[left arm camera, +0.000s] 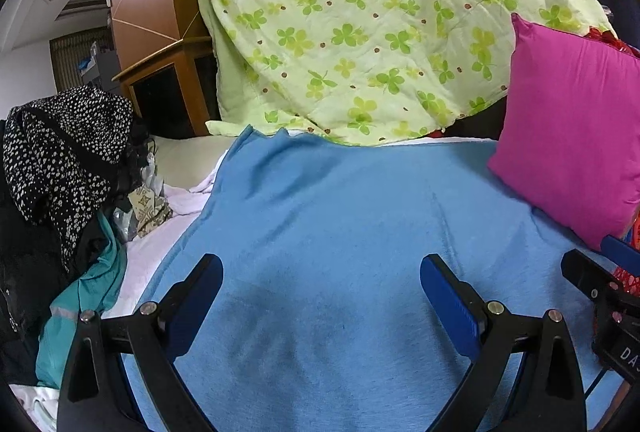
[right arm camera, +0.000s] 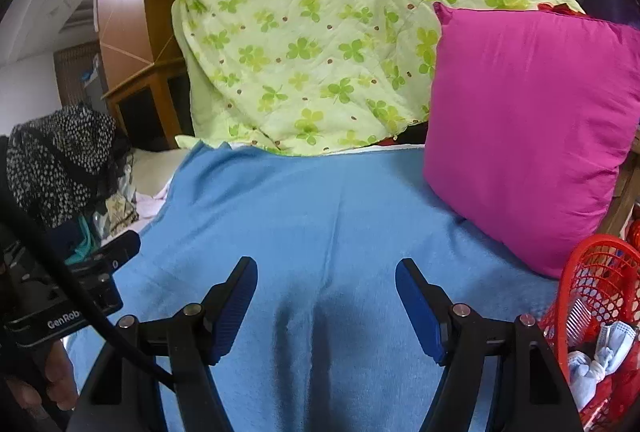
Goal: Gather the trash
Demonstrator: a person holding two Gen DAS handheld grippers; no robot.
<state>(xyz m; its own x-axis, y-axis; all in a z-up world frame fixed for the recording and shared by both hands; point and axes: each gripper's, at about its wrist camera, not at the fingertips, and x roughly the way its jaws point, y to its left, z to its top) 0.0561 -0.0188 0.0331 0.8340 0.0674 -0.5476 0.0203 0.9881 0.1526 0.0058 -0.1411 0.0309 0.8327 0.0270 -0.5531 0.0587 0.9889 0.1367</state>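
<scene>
My left gripper [left arm camera: 321, 268] is open and empty above a blue blanket [left arm camera: 340, 212]. My right gripper [right arm camera: 326, 272] is open and empty above the same blanket [right arm camera: 320, 216]. A red mesh basket [right arm camera: 600, 284] stands at the right gripper's lower right, with pale blue crumpled trash [right arm camera: 592, 364] inside. A sliver of the basket [left arm camera: 626, 282] shows in the left wrist view behind the right gripper's body. Crumpled wrappers and paper [left arm camera: 150, 210] lie at the blanket's left edge, and show in the right wrist view [right arm camera: 118, 210] too.
A magenta pillow [left arm camera: 572, 128] [right arm camera: 532, 128] leans on the right. A green clover quilt [left arm camera: 360, 28] [right arm camera: 320, 44] is draped behind the blanket. A heap of dark spotted clothes [left arm camera: 60, 152] [right arm camera: 56, 160] lies left. A wooden cabinet [left arm camera: 168, 80] stands behind.
</scene>
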